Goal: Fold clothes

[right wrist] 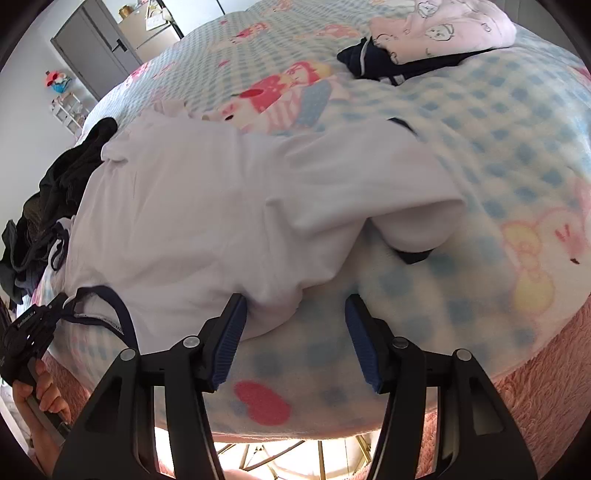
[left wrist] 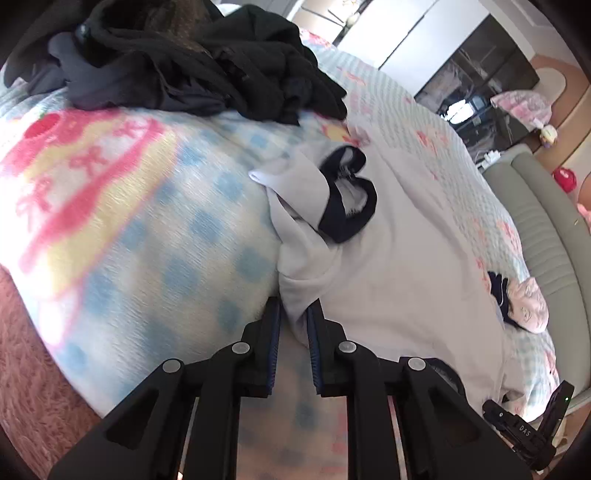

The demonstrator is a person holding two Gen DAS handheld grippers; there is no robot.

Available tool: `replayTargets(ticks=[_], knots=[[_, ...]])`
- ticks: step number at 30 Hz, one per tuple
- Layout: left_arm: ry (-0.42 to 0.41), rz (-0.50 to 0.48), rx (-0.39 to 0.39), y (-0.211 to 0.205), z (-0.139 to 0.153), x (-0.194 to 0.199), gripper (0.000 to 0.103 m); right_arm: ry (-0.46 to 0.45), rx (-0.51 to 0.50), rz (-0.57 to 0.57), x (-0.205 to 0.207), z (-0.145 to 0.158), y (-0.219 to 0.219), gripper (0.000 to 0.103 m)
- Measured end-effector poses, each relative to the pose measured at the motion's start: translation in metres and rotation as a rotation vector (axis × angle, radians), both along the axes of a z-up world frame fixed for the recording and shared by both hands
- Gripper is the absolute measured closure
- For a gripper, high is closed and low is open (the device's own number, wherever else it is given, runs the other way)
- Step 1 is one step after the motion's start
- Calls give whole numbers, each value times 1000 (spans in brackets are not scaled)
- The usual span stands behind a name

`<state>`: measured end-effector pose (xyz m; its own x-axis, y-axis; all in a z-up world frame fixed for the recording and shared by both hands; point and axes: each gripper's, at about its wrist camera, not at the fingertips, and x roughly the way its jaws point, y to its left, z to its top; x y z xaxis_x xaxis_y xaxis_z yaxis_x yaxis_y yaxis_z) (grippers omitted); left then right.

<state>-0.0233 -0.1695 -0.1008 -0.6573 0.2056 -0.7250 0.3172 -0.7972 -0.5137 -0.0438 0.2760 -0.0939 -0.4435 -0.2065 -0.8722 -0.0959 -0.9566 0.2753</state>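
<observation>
- Checked bed blanket [left wrist: 155,229], white shirt [left wrist: 399,258] spread on it.
- L gripper [left wrist: 293,314] clamped on shirt edge.
- R gripper [right wrist: 295,306] jaws apart, straddling shirt hem.
- Dark clothes pile [left wrist: 192,66] beyond shirt.

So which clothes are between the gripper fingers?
The white shirt with the dark collar; the black pile and the pink folded clothes lie farther away.
</observation>
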Motion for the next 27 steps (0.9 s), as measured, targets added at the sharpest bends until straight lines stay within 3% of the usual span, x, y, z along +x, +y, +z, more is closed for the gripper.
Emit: replayTargets(ticks=[2, 3, 7, 9, 10, 12, 14, 16, 18, 20, 22, 27], knots=[[20, -20, 130, -12, -6, 1, 79, -3, -86, 10, -1, -2, 2, 38], [22, -37, 184, -12, -10, -1, 67, -6, -132, 19, -2, -3, 2, 36], [28, -85, 255, 4, -17, -15, 50, -16, -259, 65, -7, -10, -5, 36], [42, -128, 294, 12, -16, -27, 53, 3, -254, 88, -13, -7, -12, 39], [63, -141, 271, 16, -11, -29, 60, 17, -243, 91, -16, -5, -14, 49], [89, -118, 156, 21, 2, -28, 77, 54, -201, 64, -22, 4, -9, 58], [100, -74, 63, 20, 10, -23, 85, 77, -140, 28, -22, 10, -3, 64], [79, -14, 99, 9, 4, -14, 86, 77, -110, -4, -20, 11, 4, 64], [54, 14, 153, 0, -6, -7, 88, 40, -155, 2, -10, 4, 19, 63], [40, -26, 295, -10, -22, -2, 81, -8, -255, 35, -6, -7, 23, 61], [49, -67, 444, -12, -35, -8, 63, -23, -343, 63, -3, -14, 21, 57], [95, -149, 490, 12, -35, -30, 64, 13, -406, 99, -13, -9, 13, 57]])
